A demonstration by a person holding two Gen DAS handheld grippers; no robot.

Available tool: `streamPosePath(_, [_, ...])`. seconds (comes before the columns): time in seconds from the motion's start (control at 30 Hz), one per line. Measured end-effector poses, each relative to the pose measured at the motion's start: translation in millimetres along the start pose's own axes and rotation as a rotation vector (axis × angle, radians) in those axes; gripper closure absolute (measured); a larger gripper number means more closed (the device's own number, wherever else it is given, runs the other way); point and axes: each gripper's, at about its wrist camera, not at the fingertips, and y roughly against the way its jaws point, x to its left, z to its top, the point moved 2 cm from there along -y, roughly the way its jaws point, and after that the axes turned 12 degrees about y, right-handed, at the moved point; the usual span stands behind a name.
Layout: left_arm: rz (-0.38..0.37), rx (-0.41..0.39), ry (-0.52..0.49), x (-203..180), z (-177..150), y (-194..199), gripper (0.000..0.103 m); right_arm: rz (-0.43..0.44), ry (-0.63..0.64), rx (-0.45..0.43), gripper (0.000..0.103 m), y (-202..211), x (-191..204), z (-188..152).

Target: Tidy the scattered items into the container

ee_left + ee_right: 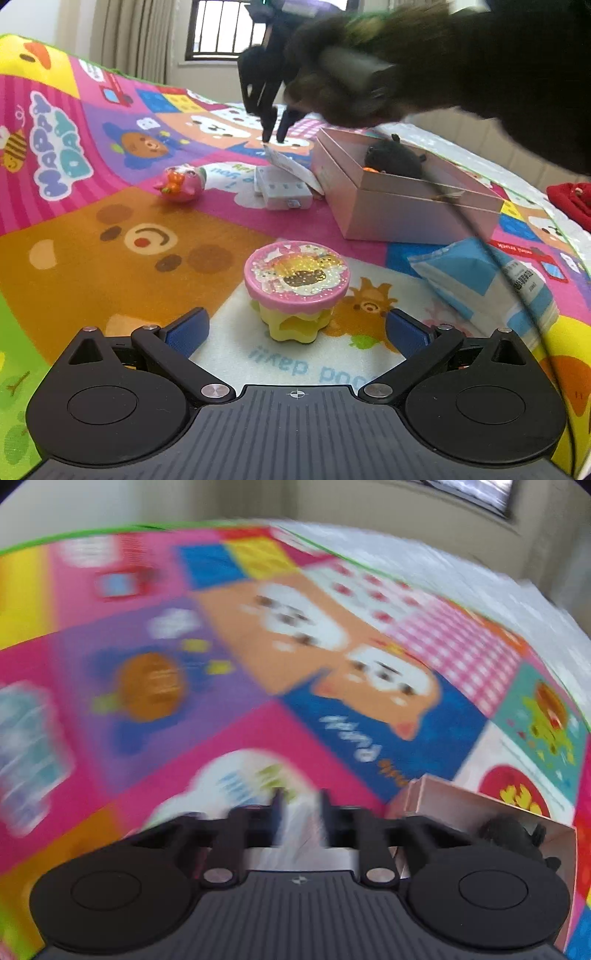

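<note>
One patchwork cartoon play mat (110,229) carries everything. Toward its far right edge sits one pink rectangular box (399,199), open-topped, with one dark plush toy (395,157) lying inside it. Near the mat's right edge, close to the box's near corner, lies one blue-and-white packet (484,280). Just left of the box rest two white flat blocks (280,186), stacked askew, with one white card (291,166) leaning over them. Nearer the front edge stands one pink-lidded yellow toy cup (295,291), and toward the middle lies one small pink round toy (181,182).

The left gripper (295,328) hangs with its jaws spread wide, the cup standing between them and touching neither blue pad. The right gripper (275,138) hangs above the card, its fingers drawn close together; the blur hides whether it grips anything.
</note>
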Motion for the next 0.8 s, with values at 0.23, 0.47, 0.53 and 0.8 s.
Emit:
streamPosePath(0.23, [-0.033, 0.002, 0.018, 5.2, 0.7, 1.4, 0.000, 0.005, 0.016, 0.121, 0.091, -35.3, 2.4, -17.9])
streamPosePath(0.47, [-0.007, 0.011, -0.020, -0.4, -0.6, -1.0, 0.000, 0.124, 0.276, 0.158, 0.091, 17.1, 56.2, -86.0])
streamPosePath(0.53, [0.019, 0.022, -0.054, -5.3, -1.6, -2.5, 0.000, 0.142, 0.316, 0.166, 0.091, 28.9, 68.2, -102.6])
streamPosePath(0.8, [0.117, 0.038, -0.150, -10.7, -7.6, 6.4, 0.000, 0.227, 0.255, -0.064, 0.044, 131.5, 29.4, -159.9])
